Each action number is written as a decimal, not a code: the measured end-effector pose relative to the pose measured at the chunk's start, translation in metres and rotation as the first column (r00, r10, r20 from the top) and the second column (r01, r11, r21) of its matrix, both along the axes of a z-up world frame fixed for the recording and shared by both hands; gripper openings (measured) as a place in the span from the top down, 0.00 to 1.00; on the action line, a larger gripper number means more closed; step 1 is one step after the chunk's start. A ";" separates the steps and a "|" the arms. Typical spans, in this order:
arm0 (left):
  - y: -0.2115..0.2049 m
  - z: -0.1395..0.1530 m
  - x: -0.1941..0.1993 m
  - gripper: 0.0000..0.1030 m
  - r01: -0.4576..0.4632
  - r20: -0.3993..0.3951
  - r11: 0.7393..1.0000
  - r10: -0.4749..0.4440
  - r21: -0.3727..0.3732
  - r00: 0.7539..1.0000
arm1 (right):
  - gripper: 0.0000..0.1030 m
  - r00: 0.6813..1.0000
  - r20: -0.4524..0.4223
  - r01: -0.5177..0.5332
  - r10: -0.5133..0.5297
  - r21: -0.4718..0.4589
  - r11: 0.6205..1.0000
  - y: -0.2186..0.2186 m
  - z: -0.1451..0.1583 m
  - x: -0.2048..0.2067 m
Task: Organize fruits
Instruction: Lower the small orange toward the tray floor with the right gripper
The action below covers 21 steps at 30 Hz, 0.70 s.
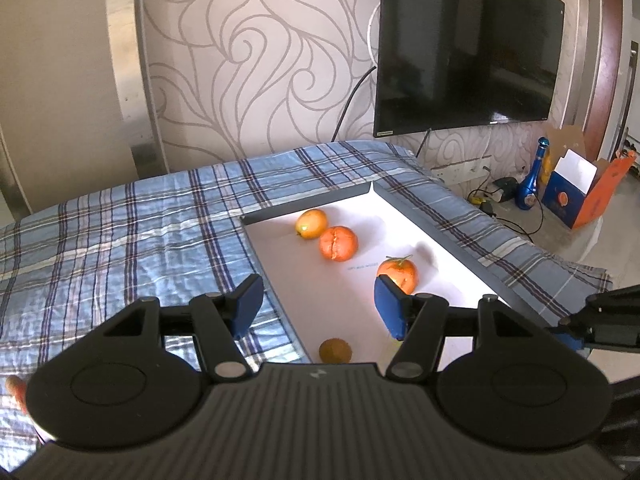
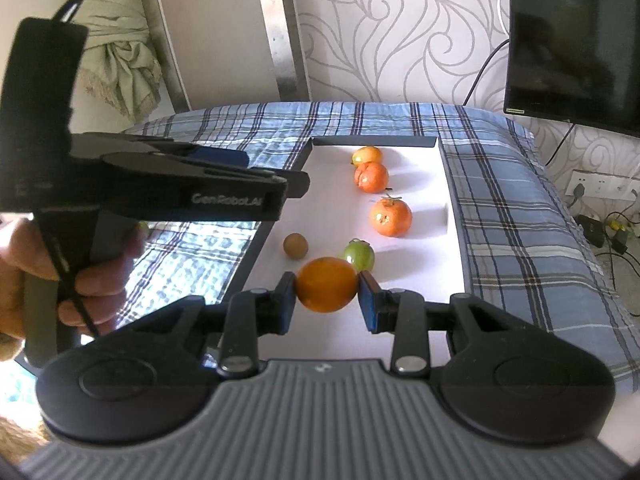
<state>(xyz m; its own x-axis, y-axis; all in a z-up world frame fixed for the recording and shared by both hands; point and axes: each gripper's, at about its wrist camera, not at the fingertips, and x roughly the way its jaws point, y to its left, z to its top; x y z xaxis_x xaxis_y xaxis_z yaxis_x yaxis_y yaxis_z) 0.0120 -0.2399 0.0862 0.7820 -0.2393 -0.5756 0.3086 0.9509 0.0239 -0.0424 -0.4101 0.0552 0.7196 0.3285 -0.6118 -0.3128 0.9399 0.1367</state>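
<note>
A white tray [image 1: 304,206] with a dark rim lies on a blue plaid cloth [image 1: 140,232]. In it sit a yellow-orange fruit [image 1: 311,223], a split-skinned orange [image 1: 338,243], a stemmed orange [image 1: 398,272] and a small brown fruit [image 1: 335,351]. My left gripper [image 1: 318,306] hangs open and empty over the tray's left edge. In the right wrist view my right gripper [image 2: 326,294] is shut on a smooth orange [image 2: 326,284] above the tray's [image 2: 376,142] near end. Just behind it is a green fruit [image 2: 359,255]. A hand [image 2: 40,272] holds the left gripper [image 2: 280,184], seen side-on at left.
A dark TV [image 1: 468,44] hangs on the patterned wall. On the floor to the right are a blue bottle [image 1: 534,180], open boxes [image 1: 580,196] and cables [image 2: 608,232] by a wall socket. A knotted curtain [image 2: 120,48] hangs far left.
</note>
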 end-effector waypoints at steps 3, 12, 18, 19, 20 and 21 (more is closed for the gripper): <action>0.005 0.000 -0.004 0.35 -0.010 -0.003 1.000 0.010 -0.005 1.000 | 0.65 1.000 -0.002 0.005 -0.005 -0.003 1.000 0.000 -0.002 0.003; 0.013 -0.001 -0.022 0.35 -0.020 -0.010 1.000 0.020 -0.006 1.000 | 0.65 0.998 -0.037 0.050 -0.050 -0.014 0.999 -0.011 -0.016 0.013; 0.014 -0.001 -0.031 0.35 -0.031 -0.015 1.000 0.031 -0.002 0.999 | 0.65 0.998 -0.047 0.049 -0.050 -0.029 0.998 -0.010 -0.021 0.018; 0.014 -0.001 -0.032 0.35 -0.032 -0.015 0.999 0.032 0.001 0.999 | 0.65 0.997 -0.050 0.051 -0.053 -0.038 0.998 -0.009 -0.023 0.020; 0.014 -0.001 -0.034 0.35 -0.033 -0.013 0.999 0.033 0.003 0.999 | 0.65 0.997 -0.056 0.052 -0.055 -0.046 0.998 -0.009 -0.025 0.023; 0.014 -0.001 -0.036 0.35 -0.034 -0.012 0.999 0.034 0.004 0.999 | 0.64 0.996 -0.061 0.056 -0.059 -0.054 0.997 -0.009 -0.026 0.026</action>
<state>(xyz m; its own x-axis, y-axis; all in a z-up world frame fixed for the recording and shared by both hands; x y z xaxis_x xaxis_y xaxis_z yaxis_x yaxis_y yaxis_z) -0.0235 -0.2259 0.0851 0.7825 -0.2104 -0.5860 0.2762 0.9608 0.0238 -0.0165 -0.4194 0.0289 0.6959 0.2546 -0.6715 -0.2507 0.9623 0.1051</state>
